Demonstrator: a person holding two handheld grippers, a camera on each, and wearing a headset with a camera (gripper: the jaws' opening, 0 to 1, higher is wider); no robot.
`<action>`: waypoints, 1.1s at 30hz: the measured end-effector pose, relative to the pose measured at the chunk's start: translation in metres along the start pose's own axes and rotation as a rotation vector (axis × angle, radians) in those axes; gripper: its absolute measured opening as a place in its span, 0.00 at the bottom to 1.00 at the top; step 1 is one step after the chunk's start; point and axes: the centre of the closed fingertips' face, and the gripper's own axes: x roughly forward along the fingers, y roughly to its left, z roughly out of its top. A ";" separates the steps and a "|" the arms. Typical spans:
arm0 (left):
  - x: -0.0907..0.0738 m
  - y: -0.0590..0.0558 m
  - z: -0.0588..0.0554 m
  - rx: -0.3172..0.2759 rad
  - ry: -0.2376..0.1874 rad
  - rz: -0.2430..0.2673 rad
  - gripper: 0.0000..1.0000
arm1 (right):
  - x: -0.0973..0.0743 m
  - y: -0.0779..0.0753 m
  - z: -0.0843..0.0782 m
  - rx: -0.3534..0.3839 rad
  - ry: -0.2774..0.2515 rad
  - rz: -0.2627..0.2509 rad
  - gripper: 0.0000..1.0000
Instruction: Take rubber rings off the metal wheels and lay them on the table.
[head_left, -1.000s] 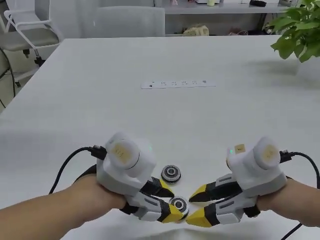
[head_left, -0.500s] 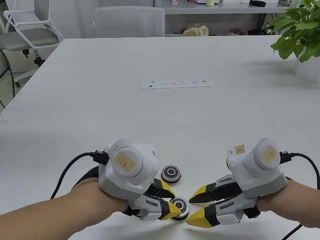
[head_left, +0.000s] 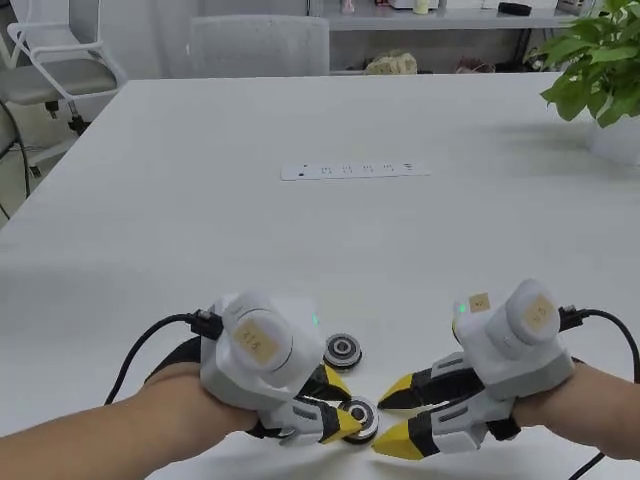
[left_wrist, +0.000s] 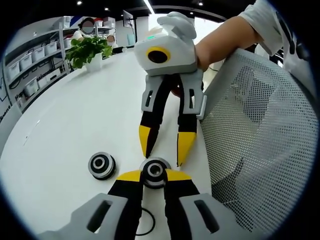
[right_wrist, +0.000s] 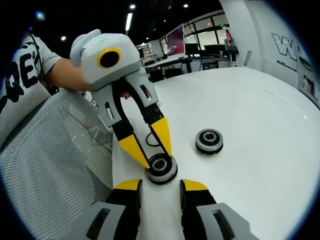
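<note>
The left gripper (left_wrist: 154, 176) has its jaws clenched on the near wheel (head_left: 359, 414), flat on the table (head_left: 330, 240), while the right gripper (right_wrist: 161, 185), jaws parted and empty, faces it head-on, just short of its rim.

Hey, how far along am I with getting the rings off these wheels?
Done: one ring lies loose on the table by the left gripper. In hand: the left gripper is shut on the near wheel, and the open right gripper points its jaws at it. Left: the far wheel lies untouched; whether it bears a ring is too small to tell.
</note>
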 end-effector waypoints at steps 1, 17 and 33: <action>0.000 0.000 0.000 0.003 0.001 -0.001 0.10 | 0.000 0.000 0.000 0.000 0.000 0.000 0.28; 0.003 -0.002 0.002 0.011 -0.009 0.005 0.07 | 0.001 0.000 0.003 -0.022 -0.005 -0.010 0.28; 0.003 -0.003 0.002 0.002 -0.026 0.010 0.07 | 0.010 -0.001 0.009 -0.089 -0.008 -0.037 0.30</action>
